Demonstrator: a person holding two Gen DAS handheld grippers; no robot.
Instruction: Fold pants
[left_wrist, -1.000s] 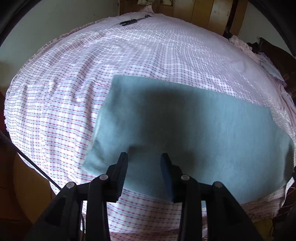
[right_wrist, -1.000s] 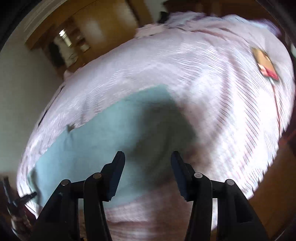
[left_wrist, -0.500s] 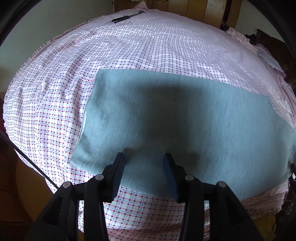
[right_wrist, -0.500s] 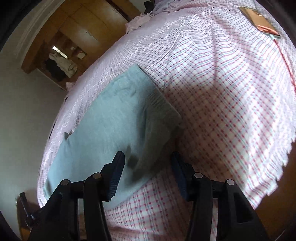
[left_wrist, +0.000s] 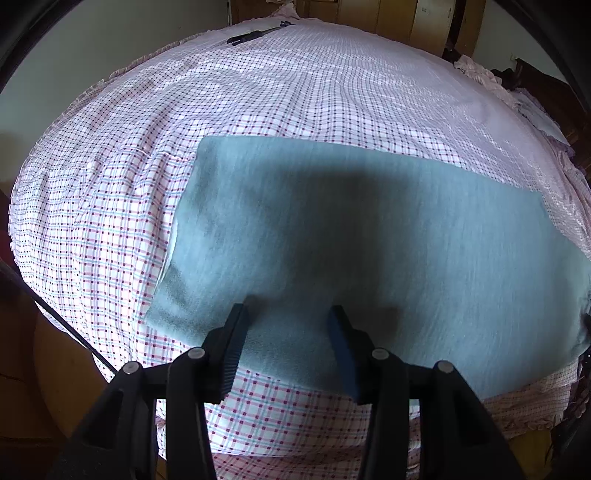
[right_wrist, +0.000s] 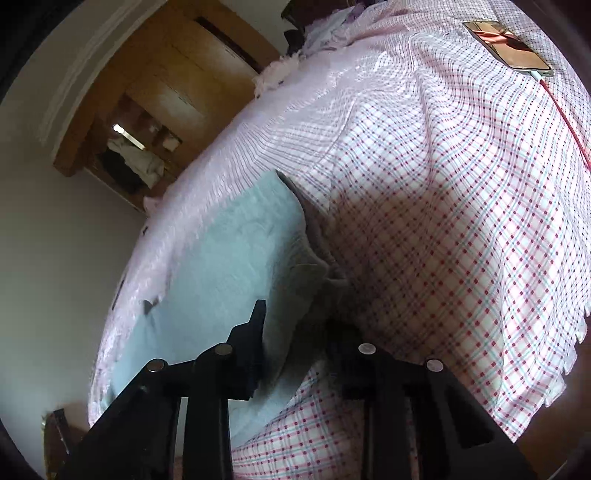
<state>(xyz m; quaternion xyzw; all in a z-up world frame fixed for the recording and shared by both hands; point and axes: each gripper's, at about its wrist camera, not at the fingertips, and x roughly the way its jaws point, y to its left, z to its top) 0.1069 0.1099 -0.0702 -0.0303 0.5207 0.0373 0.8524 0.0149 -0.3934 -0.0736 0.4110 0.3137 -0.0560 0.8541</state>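
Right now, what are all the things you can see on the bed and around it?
pants: one, blue-grey, lying flat near the bed's front edge.
bedsheet: one, pink-and-white check, covering the bed.
phone: one, reddish screen, far on the sheet.
cable: one, red, plugged into the phone.
black tool: one, at the far edge; cannot tell what it is.
wardrobe: one, wooden, behind the bed.
left tongs: one, black, open above the pants' near edge.
right tongs: one, black, at the pants' end; one finger hidden.

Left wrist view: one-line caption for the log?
Open left gripper poised over the near edge of blue-grey pants lying flat on a checked bedsheet.
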